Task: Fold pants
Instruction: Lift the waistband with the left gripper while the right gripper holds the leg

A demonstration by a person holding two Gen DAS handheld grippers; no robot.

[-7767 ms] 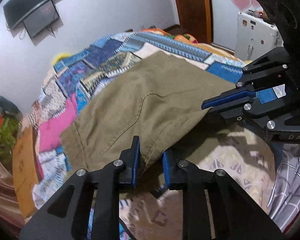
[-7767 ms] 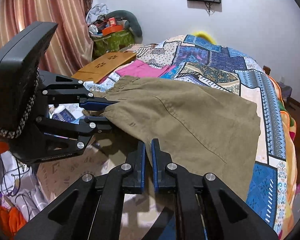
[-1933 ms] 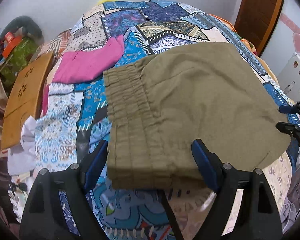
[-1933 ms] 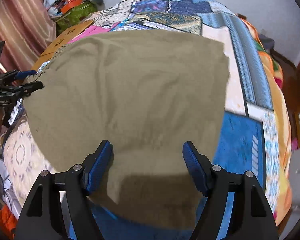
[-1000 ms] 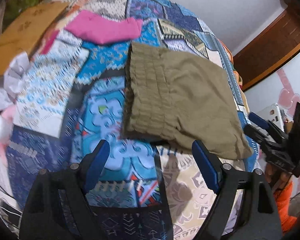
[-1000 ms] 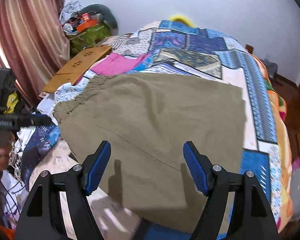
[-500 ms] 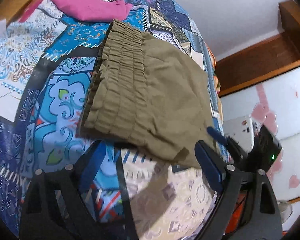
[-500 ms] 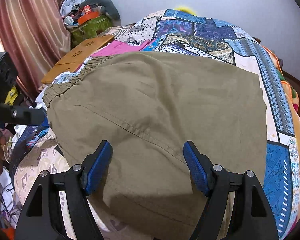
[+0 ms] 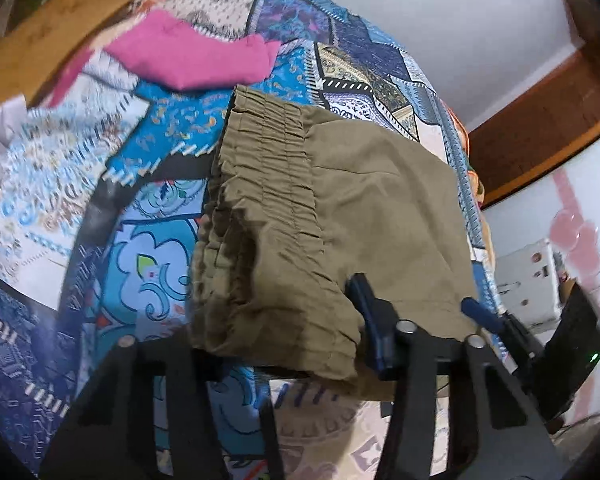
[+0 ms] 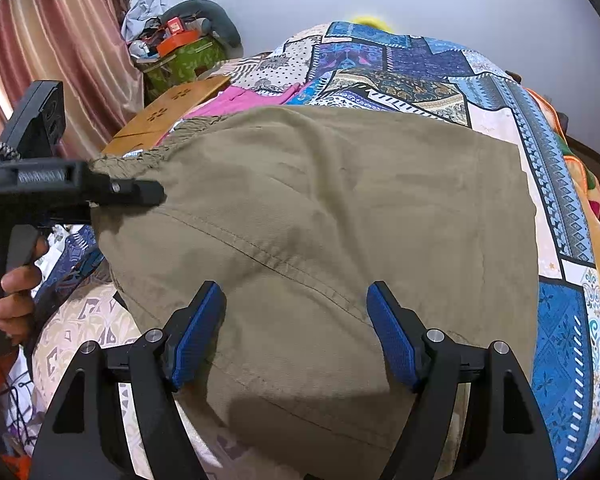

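Observation:
The olive pants (image 9: pixel 340 208) lie folded on the patchwork bedspread (image 9: pixel 148 272), elastic waistband towards the left. They fill the middle of the right wrist view (image 10: pixel 340 208). My left gripper (image 9: pixel 276 344) is open at the near waistband corner, with cloth bunched between its fingers and hiding the left one. In the right wrist view it (image 10: pixel 140 194) rests at the waistband edge. My right gripper (image 10: pixel 296 336) is open, its blue pads (image 10: pixel 392 336) spread just above the near hem. In the left wrist view it (image 9: pixel 484 312) sits at the pants' right edge.
A pink garment (image 9: pixel 188 56) lies on the bed beyond the waistband. A wooden lap table (image 10: pixel 168 116) leans at the bed's left side, with a green basket of clutter (image 10: pixel 180 56) and curtains behind. A white appliance (image 9: pixel 528 276) and a wooden door stand to the right.
Both grippers, once shut on the pants, opened and let the cloth lie. In the last second the left gripper dropped onto the waistband corner and the right came lower over the hem.

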